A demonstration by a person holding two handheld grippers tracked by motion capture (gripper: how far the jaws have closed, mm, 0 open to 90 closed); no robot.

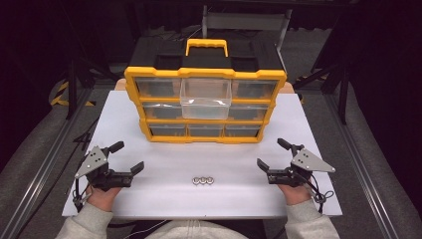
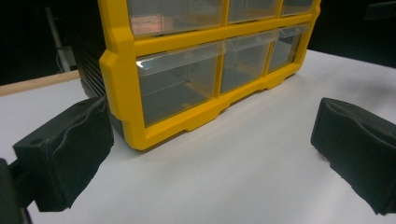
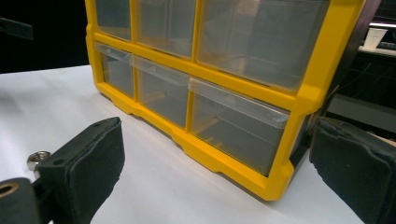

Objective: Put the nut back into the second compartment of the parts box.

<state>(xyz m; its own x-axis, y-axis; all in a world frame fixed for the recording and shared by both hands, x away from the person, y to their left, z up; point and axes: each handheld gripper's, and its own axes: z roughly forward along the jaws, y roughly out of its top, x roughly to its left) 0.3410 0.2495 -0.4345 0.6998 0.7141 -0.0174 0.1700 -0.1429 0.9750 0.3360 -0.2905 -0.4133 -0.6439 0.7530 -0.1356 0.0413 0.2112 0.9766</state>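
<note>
1. We have three metal nuts (image 1: pixel 203 180) lying in a touching row on the white counter (image 1: pixel 164 199), between our two hands and well in front of the yellow organizer (image 1: pixel 205 105); the left hand-held gripper (image 1: pixel 123 157) and the right hand-held gripper (image 1: pixel 271 153) both rest on the counter with jaws spread wide and nothing between them.
2. The nuts are small and low; if we come down with the broad foam pads (image 3: pixel 95 163) at a slant, we judge that the pads may push the row aside rather than close on one nut; a nudged nut could roll towards the near edge of the counter.
3. Because the nuts touch one another, closing on one may drag or flick its neighbours; we might also lift two at once and drop one on the way.
4. The clear drawer (image 1: pixel 205 98) in the top middle of the organizer stands pulled out and looks like the likely target; a nut released from too high could bounce off its wall or rim; a hand-held gripper arriving too low could knock the drawer askew or push it shut.
5. The organizer seems to stand free on the counter; a firm bump could shift it back.
6. From the right gripper view one nut (image 3: pixel 37 160) sits half hidden behind the left pad, so aiming by that view alone risks a miss.
</note>
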